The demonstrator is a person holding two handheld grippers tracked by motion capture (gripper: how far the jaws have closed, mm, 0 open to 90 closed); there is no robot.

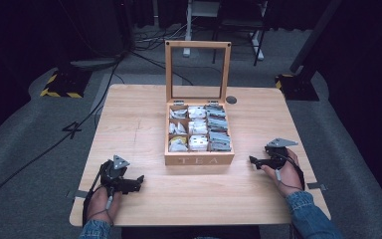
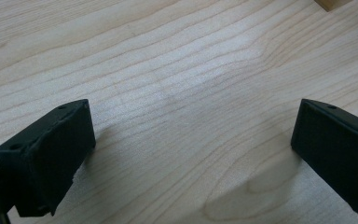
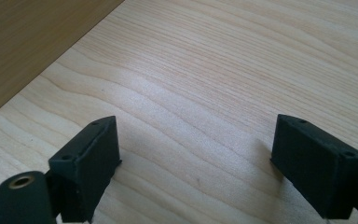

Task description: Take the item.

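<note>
**2 open grippers flank a tea box that lies ahead and between them**

Both grippers rest low on the wooden table point(image 1: 129, 114), 1 at each near corner, with the tea box point(image 1: 199, 158) standing between them and a little farther from the person. Its glass-paned lid point(image 1: 197, 69) stands upright at the back, so the 9 compartments of tea bags point(image 1: 199, 128) lie exposed from above.

The left gripper point(image 1: 138, 180) points toward the box's near left corner; its jaws stand wide apart with nothing between them, and in the left gripper view point(image 2: 193, 140) bare wood fills the gap, with a corner of the box just showing at the top right. The right gripper point(image 1: 252, 160) also has its jaws spread and empty point(image 3: 196, 154); in its own view the box's side wall point(image 3: 32, 42) looms at the upper left.

The right gripper looks nearer: its tips sit just beside the box's right wall, while the left is further off. The box's front, lettered TEA, runs crosswise to the person, so either hand would likely need to lift and travel inward and forward, coming down over the rim to reach the bags.
</note>
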